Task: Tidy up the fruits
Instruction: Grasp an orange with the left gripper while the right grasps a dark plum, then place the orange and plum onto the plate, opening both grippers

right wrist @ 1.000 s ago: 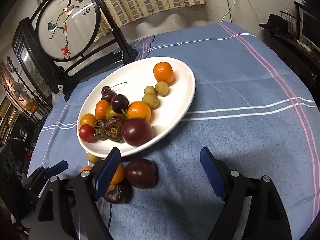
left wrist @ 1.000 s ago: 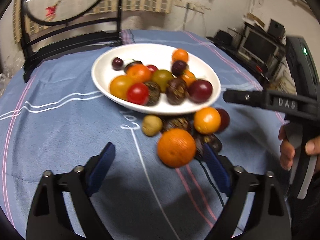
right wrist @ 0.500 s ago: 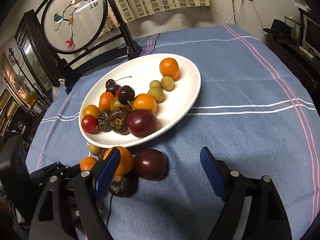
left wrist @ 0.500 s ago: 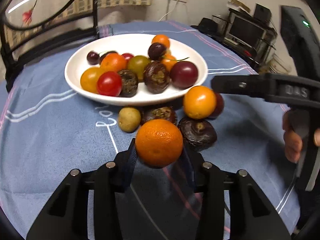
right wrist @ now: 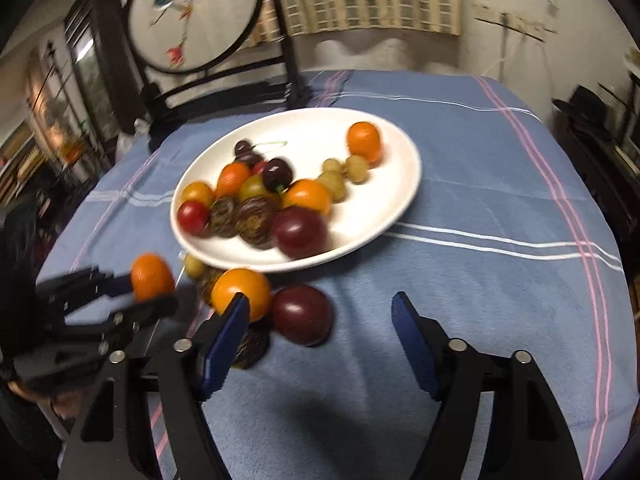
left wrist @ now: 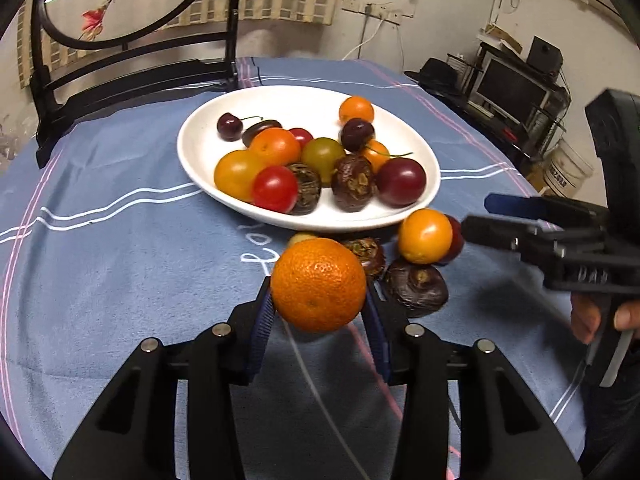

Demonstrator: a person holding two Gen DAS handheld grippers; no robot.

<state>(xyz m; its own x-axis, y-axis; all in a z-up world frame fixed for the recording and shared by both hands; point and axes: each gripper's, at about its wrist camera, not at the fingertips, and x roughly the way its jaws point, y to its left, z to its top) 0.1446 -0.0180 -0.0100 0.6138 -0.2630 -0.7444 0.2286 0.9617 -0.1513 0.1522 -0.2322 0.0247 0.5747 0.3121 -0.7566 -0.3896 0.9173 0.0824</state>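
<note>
While clamped, dimpled round orange (left wrist: 318,284).

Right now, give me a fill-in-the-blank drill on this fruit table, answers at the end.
1. The left gripper is shut on the ____.
2. The right gripper stands open; its jaws have just been closing, with ____ gripped between them.
3. The white plate rests on a ____ tablecloth.
4. The dark plum nearest the right gripper lies on the cloth, ____ the plate.

Answers: orange; nothing; blue; outside

Table under blue striped cloth (left wrist: 120,280); on it a white plate (left wrist: 200,152) of fruit, loose fruits (left wrist: 416,288) just beside its near rim.
</note>
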